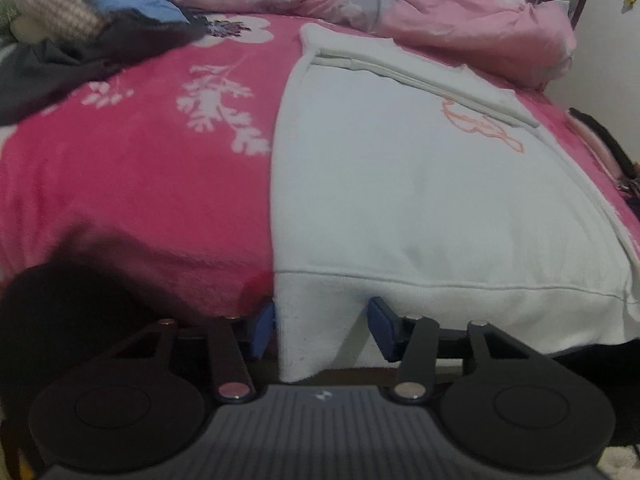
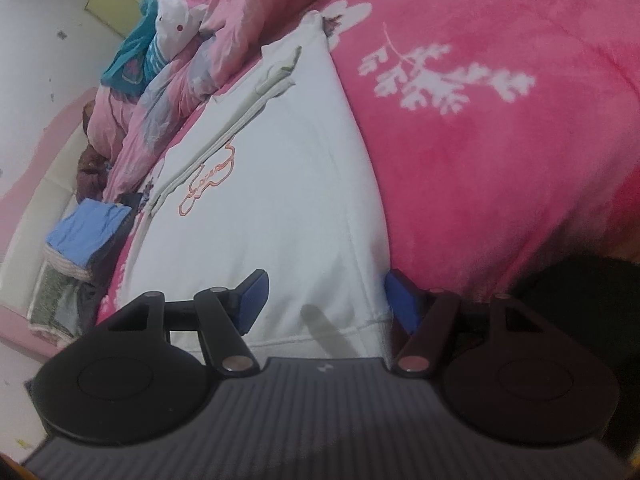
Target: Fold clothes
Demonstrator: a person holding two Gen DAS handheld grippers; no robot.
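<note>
A white sweatshirt (image 1: 420, 184) lies on the bed's pink flowered blanket (image 1: 132, 168), filling the centre and right of the left wrist view. It is already narrowed into a long panel: a sleeve is laid across its upper part, and a straight side edge runs down the middle of the frame. An orange outline print shows near the upper right. The ribbed hem sits at the bottom, hanging slightly over the bed's near edge.

The left gripper (image 1: 320, 326) has its jaws partly open around the hem's left corner; the cloth sits between the blue pads, but whether they press it I cannot tell for sure. The right gripper (image 2: 326, 300) has its jaws wide apart, straddling the hem (image 2: 320, 332) at the bottom centre of the right wrist view, with the cloth between the pads and not pinched.

By my reading, the side folds are in place, and what would remain is bringing the hem up toward the collar. The same layout could also fit a garment being smoothed after folding.

No basket or box is visible. A stack of folded clothes (image 2: 86, 220), with a blue piece on top, sits at the middle left of the right wrist view, and a crumpled pink quilt (image 1: 440, 8) lies beyond the sweatshirt.
</note>
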